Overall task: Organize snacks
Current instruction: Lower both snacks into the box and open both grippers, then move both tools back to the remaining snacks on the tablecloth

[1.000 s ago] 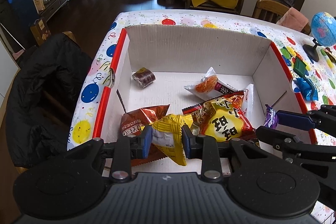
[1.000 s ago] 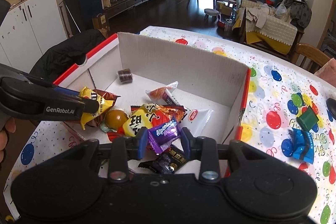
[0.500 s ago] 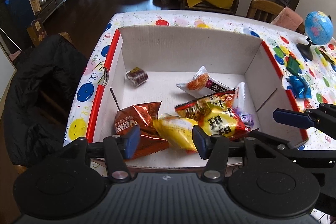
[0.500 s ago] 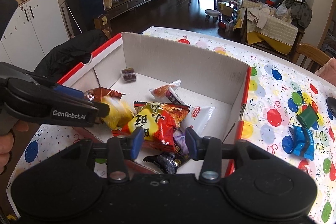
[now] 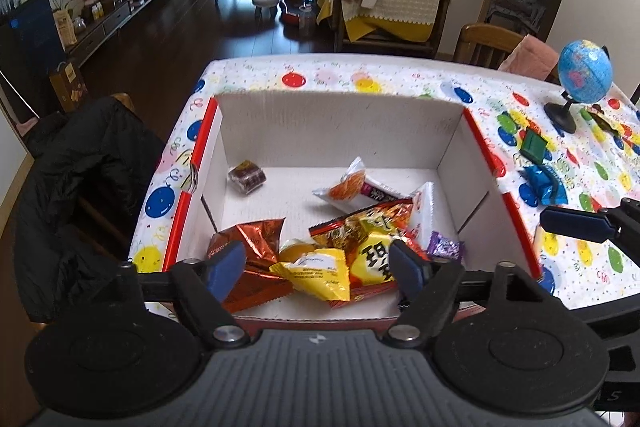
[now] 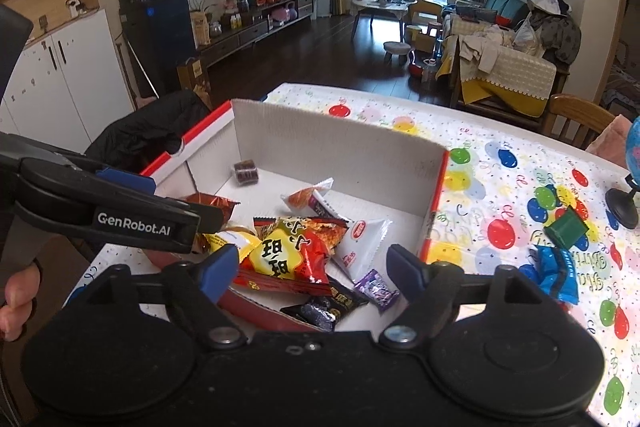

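A white cardboard box (image 5: 336,131) with red edges holds several snack packets. My left gripper (image 5: 316,267) is open and empty above the box's near edge, over a yellow packet (image 5: 316,273) and a red-yellow bag (image 5: 372,247). My right gripper (image 6: 312,267) is open and empty over the same red-yellow bag (image 6: 292,255). A purple candy (image 6: 378,289) and a dark packet (image 6: 328,305) lie in the near corner below it. A green packet (image 6: 566,227) and a blue packet (image 6: 558,273) lie on the tablecloth right of the box.
A small globe (image 5: 582,83) stands at the table's far right. A chair draped with a black jacket (image 5: 76,187) stands left of the table. A wooden chair (image 5: 488,45) is behind it. The balloon tablecloth (image 6: 520,187) spreads right of the box.
Both grippers opened. The left let go of the yellow packet and the right let go of the purple candy; both now lie in the box. Both grippers pulled back and up.
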### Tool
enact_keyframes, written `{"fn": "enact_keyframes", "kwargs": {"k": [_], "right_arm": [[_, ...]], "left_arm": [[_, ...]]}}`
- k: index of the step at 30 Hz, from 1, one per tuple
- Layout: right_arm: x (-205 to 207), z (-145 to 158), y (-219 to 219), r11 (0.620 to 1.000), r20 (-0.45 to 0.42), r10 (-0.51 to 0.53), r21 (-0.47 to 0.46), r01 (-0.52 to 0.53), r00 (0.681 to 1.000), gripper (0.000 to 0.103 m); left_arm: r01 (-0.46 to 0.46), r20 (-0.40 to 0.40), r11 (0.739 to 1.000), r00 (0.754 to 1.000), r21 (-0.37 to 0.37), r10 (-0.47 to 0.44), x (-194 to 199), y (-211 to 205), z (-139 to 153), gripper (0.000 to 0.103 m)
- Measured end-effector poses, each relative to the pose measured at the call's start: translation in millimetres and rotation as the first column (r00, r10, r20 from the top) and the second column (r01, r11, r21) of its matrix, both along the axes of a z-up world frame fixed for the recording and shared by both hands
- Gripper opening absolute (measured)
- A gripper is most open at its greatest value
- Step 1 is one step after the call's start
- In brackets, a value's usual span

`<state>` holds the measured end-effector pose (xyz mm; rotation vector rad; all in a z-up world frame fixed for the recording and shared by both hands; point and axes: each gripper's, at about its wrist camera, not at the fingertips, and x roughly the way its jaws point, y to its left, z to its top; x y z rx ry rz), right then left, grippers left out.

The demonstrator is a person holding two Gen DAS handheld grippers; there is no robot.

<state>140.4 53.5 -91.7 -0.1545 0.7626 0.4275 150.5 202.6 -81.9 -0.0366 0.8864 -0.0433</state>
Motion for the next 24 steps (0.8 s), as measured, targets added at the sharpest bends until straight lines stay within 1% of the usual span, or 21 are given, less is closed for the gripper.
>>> {"fn": "enact_keyframes", "kwargs": {"k": [4,10,13,15,16,17,24], "right_arm": [[-4.3,6.5,-10.7,1.0,0.007,-0.008,0.016,0.008,1.0,0.082],[-10.6,14.5,-30.1,0.999,0.021,-0.022,0.026,0.022,1.0,0.086],[-12.3,17.9,-42.2,0.999,0.024,-0.036,0.036,0.035,0.999,0.09],[-13.4,19.9,-51.2,0.998,0.022,-0.043,0.045,0.042,0.999,0.092],[-13.6,20.9,-56.3,0.998,0.02,-0.046,0.049,0.045,0.999,0.094],[-14.6,21.9,-61.1,0.998,0.023,-0.051,0.049,0.05,0.998,0.102],[-17.6,27.0,-106.9,0.995,0.038,-0.084,0.053,0.082,0.996,0.103]], "left_arm": [[0.011,0.022,1.0,1.0,-0.006,-0.011,-4.4,-9.1,8.0,0.084],[0.029,0.046,0.999,0.999,-0.016,-0.028,-7.0,-27.8,15.2,0.091],[0.036,0.053,0.999,0.998,-0.017,-0.035,-7.7,-39.5,18.1,0.092],[0.037,0.061,0.999,0.997,-0.012,-0.036,-7.2,-48.5,19.4,0.102],[0.037,0.067,0.999,0.997,-0.009,-0.036,-7.4,-53.2,20.1,0.103],[0.04,0.071,0.999,0.997,-0.009,-0.039,-6.9,-58.2,20.5,0.103],[0.072,0.071,0.997,0.995,-0.021,-0.07,0.8,-101.6,21.0,0.103]]}}
